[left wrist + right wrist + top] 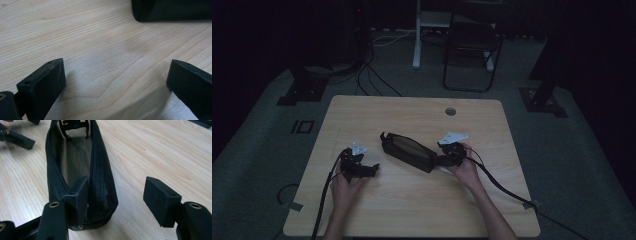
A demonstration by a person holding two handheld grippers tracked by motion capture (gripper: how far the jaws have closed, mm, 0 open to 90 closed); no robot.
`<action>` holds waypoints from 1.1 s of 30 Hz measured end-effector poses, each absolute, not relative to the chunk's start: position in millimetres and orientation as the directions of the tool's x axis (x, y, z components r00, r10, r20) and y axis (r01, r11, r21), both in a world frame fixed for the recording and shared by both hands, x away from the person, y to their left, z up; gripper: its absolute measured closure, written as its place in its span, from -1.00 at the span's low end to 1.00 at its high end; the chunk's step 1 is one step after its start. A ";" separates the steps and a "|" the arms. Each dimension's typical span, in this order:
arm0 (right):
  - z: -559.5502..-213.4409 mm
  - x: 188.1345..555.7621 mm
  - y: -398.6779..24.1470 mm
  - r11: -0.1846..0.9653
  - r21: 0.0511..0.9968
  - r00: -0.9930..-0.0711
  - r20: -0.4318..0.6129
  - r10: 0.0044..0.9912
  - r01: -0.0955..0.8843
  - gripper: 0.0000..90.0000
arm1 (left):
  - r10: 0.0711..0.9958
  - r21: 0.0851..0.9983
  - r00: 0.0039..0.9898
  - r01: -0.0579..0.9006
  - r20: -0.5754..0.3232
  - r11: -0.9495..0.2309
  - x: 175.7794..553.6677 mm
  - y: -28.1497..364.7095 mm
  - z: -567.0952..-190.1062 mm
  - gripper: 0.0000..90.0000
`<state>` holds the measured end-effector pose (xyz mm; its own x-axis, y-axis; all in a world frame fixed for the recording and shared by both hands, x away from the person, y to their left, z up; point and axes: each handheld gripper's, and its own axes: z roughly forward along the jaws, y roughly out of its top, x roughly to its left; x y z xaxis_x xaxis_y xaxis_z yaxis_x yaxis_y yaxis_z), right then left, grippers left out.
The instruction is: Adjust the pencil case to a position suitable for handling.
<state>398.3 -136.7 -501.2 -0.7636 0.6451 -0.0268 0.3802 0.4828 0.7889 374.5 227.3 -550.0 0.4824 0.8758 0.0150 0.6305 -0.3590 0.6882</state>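
Two grippers sit low on my light wooden table (412,200), which is the biggest thing here, with a round grommet hole (450,111) near its far edge. Behind the table I can make out a dark folding chair (472,47) on the grey floor, in dim light.

Next in size is the long black mesh zip pouch (408,151), lying at an angle across the middle of the table, its far end pointing left and its near end right. In the right gripper view the pouch (75,167) has its zip undone and gapes along the top, showing a dull lining inside.

My right gripper (452,150) is at the near right end of the pouch. Its jaws stand wide apart; one jaw sits inside the pouch mouth against the zip edge, the other is out over bare wood, so nothing is pinched.

My left gripper (358,167) rests near the left, apart from the pouch. Its jaws are spread wide over bare table, holding nothing, with a corner of the pouch (172,10) just beyond.
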 end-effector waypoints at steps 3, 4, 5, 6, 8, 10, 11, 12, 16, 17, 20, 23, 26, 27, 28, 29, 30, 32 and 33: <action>-501.4 397.4 -141.9 0.484 0.785 -0.762 -0.023 0.647 0.387 -0.12 | 0.876 0.688 0.483 0.631 0.015 -0.359 374.5 227.3 -550.0 -0.95; -501.5 396.9 -145.0 0.483 0.784 -0.762 -0.020 0.647 0.389 -0.11 | 0.876 0.688 0.483 0.630 0.015 -0.359 374.5 227.3 -550.0 -0.95; -501.4 396.6 -146.5 0.485 0.783 -0.762 -0.022 0.647 0.389 -0.10 | 0.876 0.688 0.482 0.631 0.015 -0.359 374.5 227.3 -550.0 -0.95; -501.0 396.3 -147.7 0.491 0.779 -0.762 -0.027 0.648 0.390 -0.10 | 0.876 0.688 0.483 0.631 0.015 -0.360 374.5 227.4 -550.0 -0.95; -499.8 395.2 -149.8 0.495 0.781 -0.766 -0.034 0.642 0.380 -0.10 | 0.876 0.688 0.483 0.631 0.015 -0.360 374.5 227.3 -550.0 -0.95; -499.3 394.7 -151.7 0.495 0.782 -0.764 -0.037 0.644 0.379 -0.10 | 0.875 0.688 0.483 0.630 0.016 -0.360 374.5 227.4 -550.0 -0.95; -499.2 394.7 -152.6 0.494 0.781 -0.763 -0.036 0.646 0.381 -0.10 | 0.876 0.688 0.483 0.630 0.015 -0.360 374.5 227.3 -550.0 -0.95; -499.3 394.8 -153.5 0.491 0.783 -0.761 -0.034 0.647 0.382 -0.10 | 0.876 0.688 0.483 0.631 0.015 -0.360 374.5 227.3 -550.0 -0.95; -496.4 393.1 -157.1 0.467 0.797 -0.757 -0.020 0.653 0.382 -0.11 | 0.876 0.688 0.481 0.631 0.015 -0.359 374.3 227.3 -550.0 -0.94; -494.0 391.0 -158.1 0.458 0.804 -0.756 -0.018 0.655 0.378 -0.11 | 0.876 0.688 0.481 0.631 0.015 -0.359 374.3 227.3 -550.0 -0.95; -485.4 383.9 -162.9 0.437 0.827 -0.758 -0.019 0.652 0.355 -0.08 | 0.876 0.688 0.481 0.631 0.015 -0.359 374.3 227.3 -550.0 -0.94; -479.7 377.4 -171.2 0.429 0.836 -0.755 -0.026 0.655 0.343 0.00 | 0.877 0.688 0.481 0.631 0.015 -0.359 374.3 227.3 -550.0 -0.95; -479.3 372.1 -180.7 0.419 0.837 -0.755 -0.011 0.655 0.351 0.12 | 0.877 0.688 0.481 0.631 0.015 -0.358 374.3 227.3 -550.0 -0.95; -480.0 370.3 -183.3 0.426 0.831 -0.753 -0.012 0.658 0.359 0.15 | 0.876 0.687 0.481 0.631 0.015 -0.359 374.4 227.3 -550.0 -0.95; -481.3 368.8 -185.7 0.432 0.825 -0.754 -0.011 0.657 0.364 0.16 | 0.876 0.687 0.481 0.631 0.015 -0.359 374.4 227.3 -550.0 -0.95; -483.0 367.4 -188.1 0.436 0.818 -0.756 -0.002 0.654 0.375 0.18 | 0.876 0.688 0.481 0.631 0.015 -0.359 374.3 227.3 -550.0 -0.95; -485.0 366.2 -190.2 0.442 0.810 -0.755 0.000 0.656 0.385 0.17 | 0.876 0.687 0.481 0.631 0.015 -0.359 374.4 227.3 -550.0 -0.95; -489.1 363.0 -193.6 0.453 0.800 -0.749 -0.007 0.662 0.393 0.15 | 0.876 0.687 0.481 0.631 0.015 -0.359 374.3 227.3 -550.0 -0.95; -491.0 362.2 -196.0 0.463 0.792 -0.752 -0.008 0.659 0.397 0.11 | 0.876 0.688 0.481 0.631 0.015 -0.359 374.3 227.3 -550.0 -0.95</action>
